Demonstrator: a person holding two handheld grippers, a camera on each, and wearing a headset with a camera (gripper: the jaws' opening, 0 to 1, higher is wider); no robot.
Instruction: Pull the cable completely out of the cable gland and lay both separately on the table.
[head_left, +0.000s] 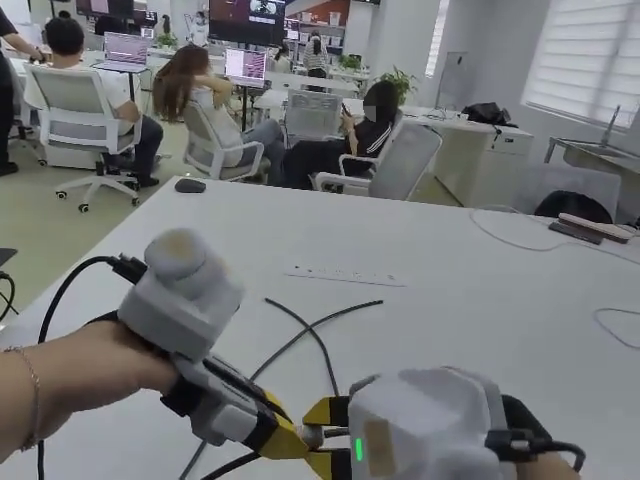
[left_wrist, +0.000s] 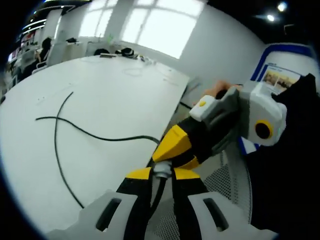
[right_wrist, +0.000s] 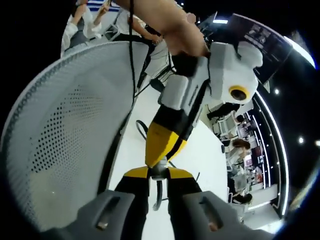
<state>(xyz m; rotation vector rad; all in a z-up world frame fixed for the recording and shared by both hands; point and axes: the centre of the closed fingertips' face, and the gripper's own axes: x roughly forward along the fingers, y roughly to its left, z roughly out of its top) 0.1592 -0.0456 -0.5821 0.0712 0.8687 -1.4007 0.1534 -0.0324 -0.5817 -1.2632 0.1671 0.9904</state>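
Left gripper view, grey gland, black cable

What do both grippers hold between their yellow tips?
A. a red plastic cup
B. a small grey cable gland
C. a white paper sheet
B: the small grey cable gland sits between the tips of the left gripper and the right gripper.

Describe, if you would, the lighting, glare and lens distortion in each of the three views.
Head view: soft even daylight, hardly any shadow under the cable, window blinds bright. Left gripper view: windows blown out white, fisheye bowing the table edge. Right gripper view: fisheye bulging the mesh chair back, ceiling lamp a glare spot, cable gland in focus.
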